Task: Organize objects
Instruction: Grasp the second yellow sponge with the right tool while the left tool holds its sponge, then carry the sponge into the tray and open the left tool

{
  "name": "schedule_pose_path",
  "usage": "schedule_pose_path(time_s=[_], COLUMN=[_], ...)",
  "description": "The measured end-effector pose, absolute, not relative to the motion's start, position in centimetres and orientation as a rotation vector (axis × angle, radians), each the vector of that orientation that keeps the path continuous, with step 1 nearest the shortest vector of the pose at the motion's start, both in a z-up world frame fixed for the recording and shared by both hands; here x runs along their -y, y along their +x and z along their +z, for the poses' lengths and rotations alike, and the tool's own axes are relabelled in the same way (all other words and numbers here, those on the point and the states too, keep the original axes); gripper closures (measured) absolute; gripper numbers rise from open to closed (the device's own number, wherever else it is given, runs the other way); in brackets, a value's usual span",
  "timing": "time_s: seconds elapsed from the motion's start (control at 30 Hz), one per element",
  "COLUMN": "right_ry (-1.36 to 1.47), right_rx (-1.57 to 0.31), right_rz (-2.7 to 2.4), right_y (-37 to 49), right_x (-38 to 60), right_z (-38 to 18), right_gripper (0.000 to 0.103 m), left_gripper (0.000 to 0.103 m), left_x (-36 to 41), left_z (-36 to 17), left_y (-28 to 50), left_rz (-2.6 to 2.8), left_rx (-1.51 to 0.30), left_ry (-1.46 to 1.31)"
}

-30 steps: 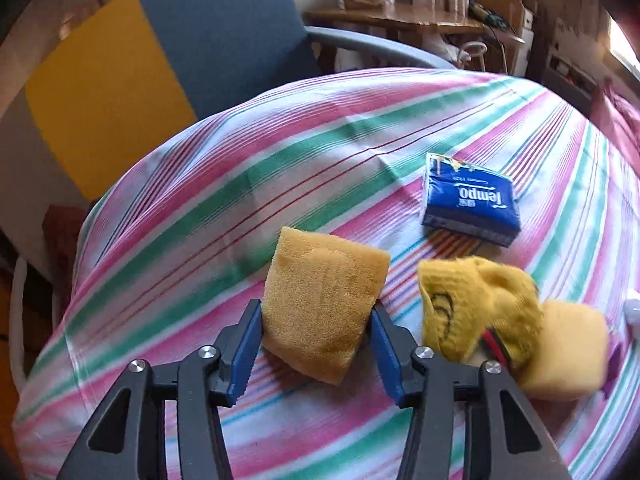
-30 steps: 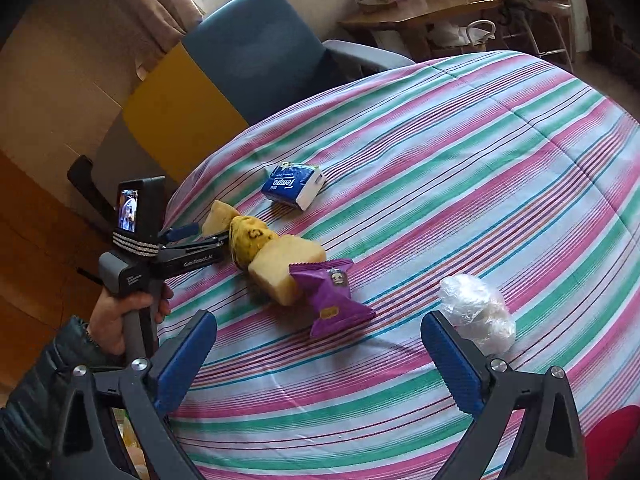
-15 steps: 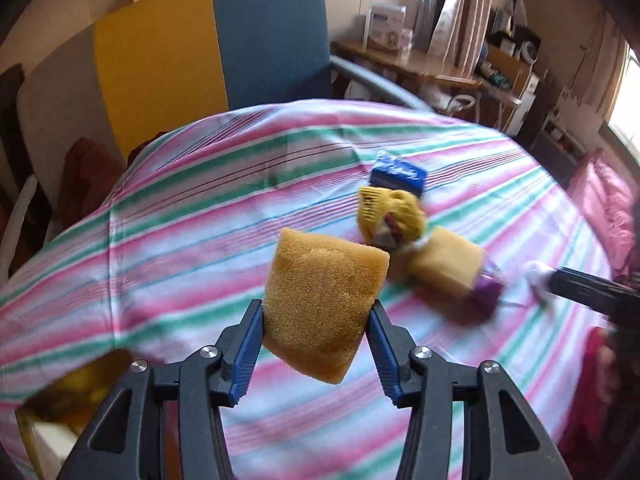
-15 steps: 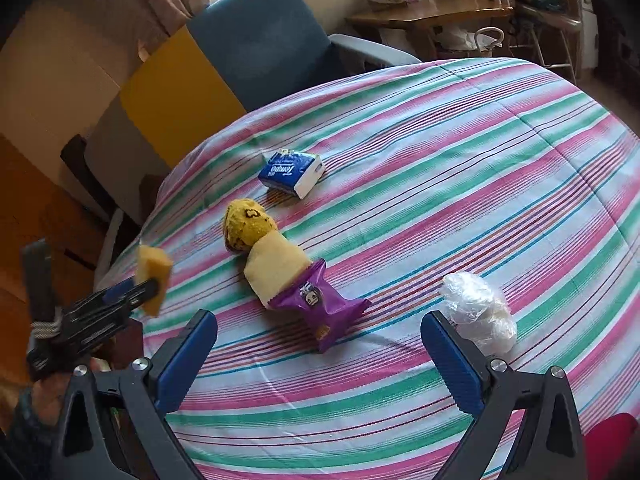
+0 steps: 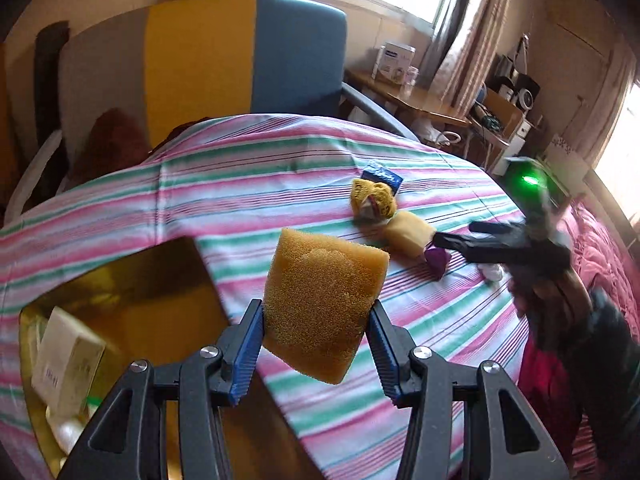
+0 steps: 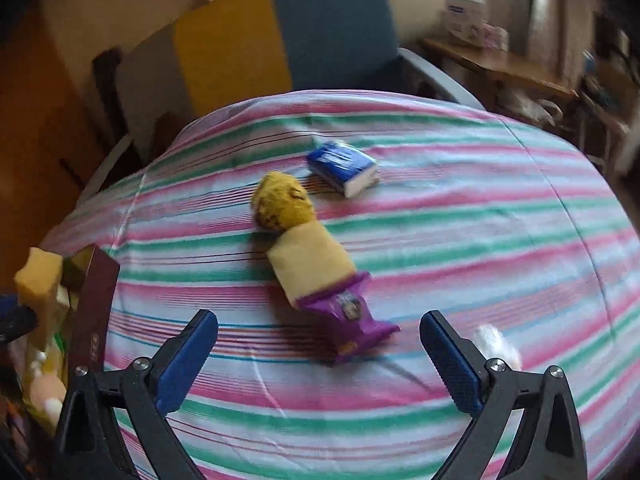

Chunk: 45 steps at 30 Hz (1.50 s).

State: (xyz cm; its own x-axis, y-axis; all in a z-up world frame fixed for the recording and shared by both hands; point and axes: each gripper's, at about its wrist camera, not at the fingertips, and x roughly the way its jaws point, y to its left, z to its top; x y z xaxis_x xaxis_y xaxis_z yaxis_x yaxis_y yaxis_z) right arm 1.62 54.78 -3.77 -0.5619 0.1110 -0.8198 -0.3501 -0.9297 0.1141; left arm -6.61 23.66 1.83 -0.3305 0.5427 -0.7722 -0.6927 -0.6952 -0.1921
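Left wrist view shows the left gripper [image 5: 316, 344] clamped on a sponge [image 5: 322, 308], its blue pads pressing the two opposite side faces near the lower half. The sponge looks light and soft, with an open, porous grain that should give plenty of friction, so it is unlikely to slip; it will squash if squeezed hard, and a hold across the flat sides low on the block, as now, seems the safest place. It is a golden-orange, roughly square slab with a faint round mark on its face, held upright and slightly tilted, clear of the striped cloth [image 5: 280, 168]. Below and to its left stands an open box [image 5: 120, 288] with a gold lining, already holding a pale carton [image 5: 66, 356] and some small white pieces; the sponge hangs just beside the box's near edge, not yet over it. Right wrist view shows the right gripper [image 6: 320, 354] with its fingers wide apart and nothing between them, poised above a purple packet [image 6: 348, 320]. That packet touches a pale yellow sponge [image 6: 310, 266], which touches a yellow sock [image 6: 282, 202]; a blue tissue pack [image 6: 344, 166] lies just beyond, and a white plastic wad [image 6: 496, 344] sits near the right finger.
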Motion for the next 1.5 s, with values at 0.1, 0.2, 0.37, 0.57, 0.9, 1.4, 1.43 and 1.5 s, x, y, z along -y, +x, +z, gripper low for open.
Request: schedule_pose_path(time_s=[0.1, 0.2, 0.37, 0.57, 0.9, 1.4, 1.43, 1.5], right_ry=[-1.416, -1.512, -1.646, -1.692, -1.705, -1.635, -1.634, -1.634], right_rx=[-0.284, -0.229, -0.149, -0.047, 0.038, 0.01, 0.015, 0.019], right_rz=[2.491, 2.437, 2.366, 2.455, 2.628, 2.653, 2.651, 2.65], right_y=[-1.7, -4.6, -7.7, -6.3, -0.3, 0.2, 0.3, 0.2], right_x=[-55.1, -55.5, -54.7, -49.9, -40.7, -40.7, -40.7, -40.6], right_z=[-5.1, -6.6, -9.3, -8.7, -9.3, -10.0, -9.9, -10.0], right_gripper=[0.0, 0.0, 0.015, 0.049, 0.048, 0.048, 0.048, 0.048], left_gripper=[0.052, 0.052, 0.052, 0.052, 0.052, 0.052, 0.052, 0.052], left_x=[-21.2, -18.8, -15.3, -11.5, -3.0, -4.8, -5.4, -6.5], left_z=[2.0, 1.9, 1.5, 0.6, -1.2, -0.4, -0.2, 0.1], left_y=[-6.3, -6.4, -6.3, -6.2, -5.4, -3.9, -3.9, -3.8], left_rz=[2.107, 2.147, 2.203, 2.277, 2.438, 2.584, 2.585, 2.583], left_rx=[-0.182, -0.144, -0.088, -0.02, 0.117, -0.043, -0.065, -0.114], left_ry=[-1.123, -1.147, -1.183, -1.221, -1.311, -1.234, -1.221, -1.193])
